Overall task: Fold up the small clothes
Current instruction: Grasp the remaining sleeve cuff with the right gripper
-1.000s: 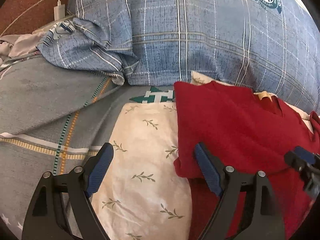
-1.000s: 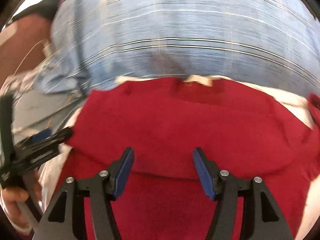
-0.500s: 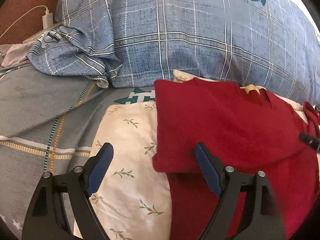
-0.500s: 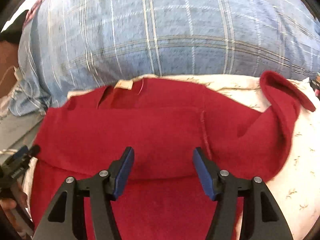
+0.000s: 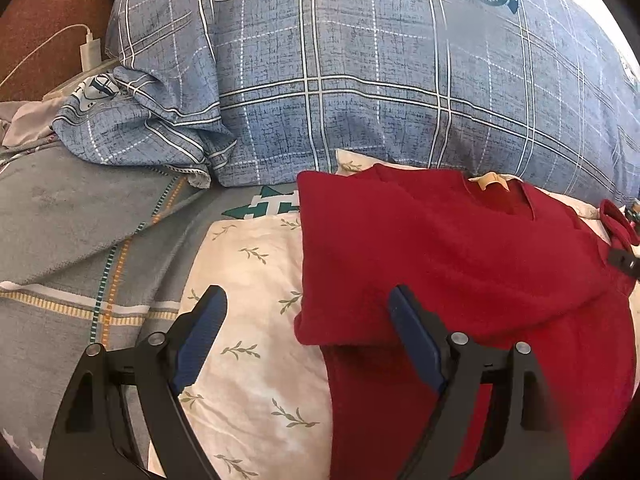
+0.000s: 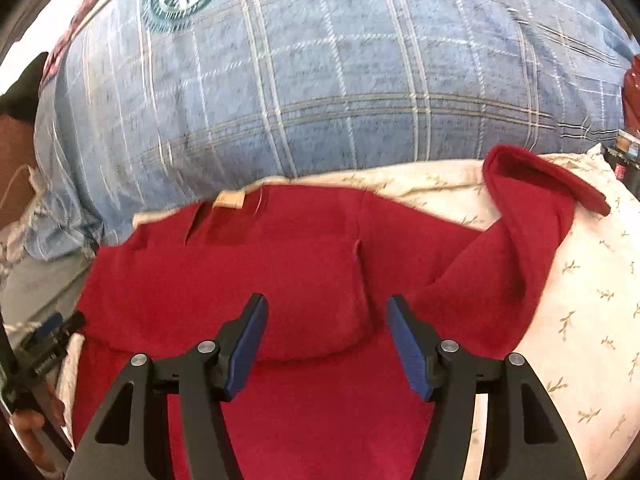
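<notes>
Left wrist view: left gripper [image 5: 308,336] spread, empty, over the red sweater's [image 5: 460,264] folded-in left edge on the floral pillow [image 5: 248,320]. Right wrist view: right gripper [image 6: 326,336] parted, empty; right sleeve [image 6: 520,240] still unfolded, so probably half done.

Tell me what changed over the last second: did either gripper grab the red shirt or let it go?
Neither. The right gripper swung rightward across the red shirt, bringing its unfolded sleeve into view; its jaws stayed open and empty. The left gripper shifted slightly at the shirt's folded left edge, also open throughout. The shirt, floral pillow and plaid pillow lie as before.
</notes>
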The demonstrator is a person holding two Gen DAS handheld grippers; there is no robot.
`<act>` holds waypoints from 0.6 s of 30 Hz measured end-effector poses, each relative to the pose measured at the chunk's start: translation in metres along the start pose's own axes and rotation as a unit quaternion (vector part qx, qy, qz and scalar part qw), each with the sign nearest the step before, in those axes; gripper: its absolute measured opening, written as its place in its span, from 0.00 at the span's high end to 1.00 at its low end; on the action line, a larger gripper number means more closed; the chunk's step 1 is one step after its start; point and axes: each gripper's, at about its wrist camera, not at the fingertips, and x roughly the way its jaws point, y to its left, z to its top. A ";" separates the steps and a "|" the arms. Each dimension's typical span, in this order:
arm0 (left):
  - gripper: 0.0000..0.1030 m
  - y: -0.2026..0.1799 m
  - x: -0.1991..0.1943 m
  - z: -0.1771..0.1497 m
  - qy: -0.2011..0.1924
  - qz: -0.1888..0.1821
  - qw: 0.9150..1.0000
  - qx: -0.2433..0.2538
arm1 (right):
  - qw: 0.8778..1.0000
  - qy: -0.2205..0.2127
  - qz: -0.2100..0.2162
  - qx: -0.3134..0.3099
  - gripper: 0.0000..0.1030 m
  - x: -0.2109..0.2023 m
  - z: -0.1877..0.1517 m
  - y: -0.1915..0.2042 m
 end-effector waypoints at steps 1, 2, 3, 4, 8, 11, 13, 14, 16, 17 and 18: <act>0.19 0.001 0.000 0.000 0.001 0.000 1.000 -0.002 | 1.000 -0.005 0.001 0.010 0.33 -0.001 0.004 -0.007; 0.19 0.001 0.001 0.000 0.002 -0.001 1.000 -0.003 | 1.000 -0.009 0.001 0.023 0.31 -0.003 0.009 -0.016; 0.19 0.002 0.001 0.000 0.003 -0.001 1.000 -0.005 | 0.999 -0.014 0.000 0.041 0.31 -0.005 0.015 -0.029; 0.19 0.003 0.001 0.000 0.004 -0.001 1.000 -0.006 | 0.998 -0.020 -0.002 0.062 0.31 -0.007 0.022 -0.044; 0.19 0.002 0.001 -0.001 0.004 -0.001 1.000 -0.008 | 0.990 -0.033 -0.018 0.134 0.30 -0.007 0.050 -0.102; 0.19 -0.001 0.003 -0.002 0.006 0.002 1.000 0.000 | 0.978 -0.036 -0.023 0.204 0.27 -0.002 0.068 -0.156; 0.19 -0.003 0.003 -0.002 0.006 0.001 1.000 0.002 | 0.968 -0.036 -0.020 0.246 0.27 0.004 0.072 -0.180; 0.19 -0.003 0.004 -0.002 0.006 0.001 1.000 0.002 | 0.965 -0.039 -0.014 0.257 0.27 0.006 0.073 -0.187; 0.19 -0.001 0.005 -0.002 0.008 -0.002 1.000 -0.001 | 0.961 -0.041 0.006 0.273 0.27 0.016 0.077 -0.195; 0.19 -0.001 0.005 -0.002 0.008 -0.003 1.000 -0.002 | 0.961 -0.038 0.016 0.275 0.27 0.022 0.079 -0.196; 0.19 0.000 0.006 -0.002 0.009 -0.004 1.000 -0.004 | 0.961 -0.033 0.020 0.274 0.27 0.031 0.083 -0.197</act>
